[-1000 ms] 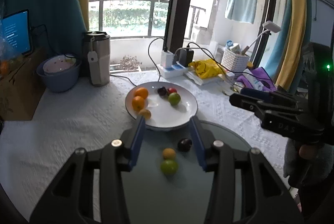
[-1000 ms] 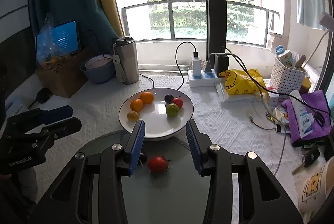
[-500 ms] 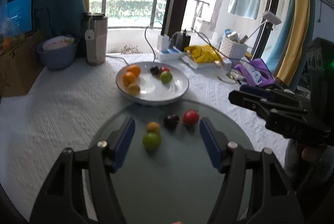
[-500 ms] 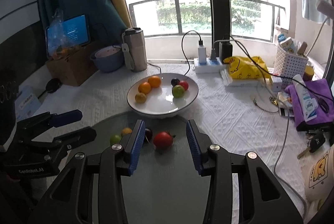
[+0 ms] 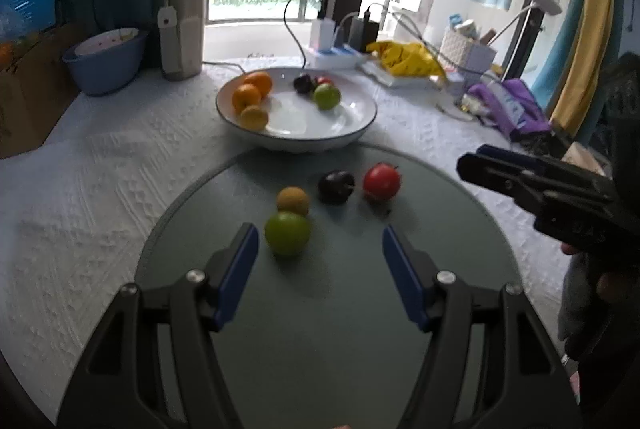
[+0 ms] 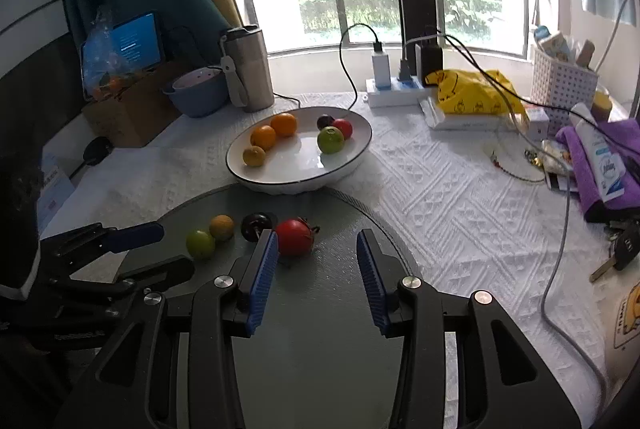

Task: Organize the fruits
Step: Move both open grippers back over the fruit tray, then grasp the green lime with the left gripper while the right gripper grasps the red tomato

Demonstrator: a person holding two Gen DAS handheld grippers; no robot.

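A round grey glass board (image 5: 328, 309) is filling the lower middle of both views, lying on the white tablecloth (image 5: 100, 181). Just above it, a white plate (image 5: 360, 125) is holding three orange fruits, a green one, a dark one and a red one. The left gripper (image 5: 318, 249) is hovering with jaws apart and empty, the green fruit (image 5: 287, 232) just inside its left finger. The right gripper (image 6: 316, 257) is standing open too, gripping nothing, the red tomato (image 6: 295, 236) beside its left finger. A dark plum (image 5: 335, 186) and a small orange fruit (image 5: 293, 200) are sitting between them.
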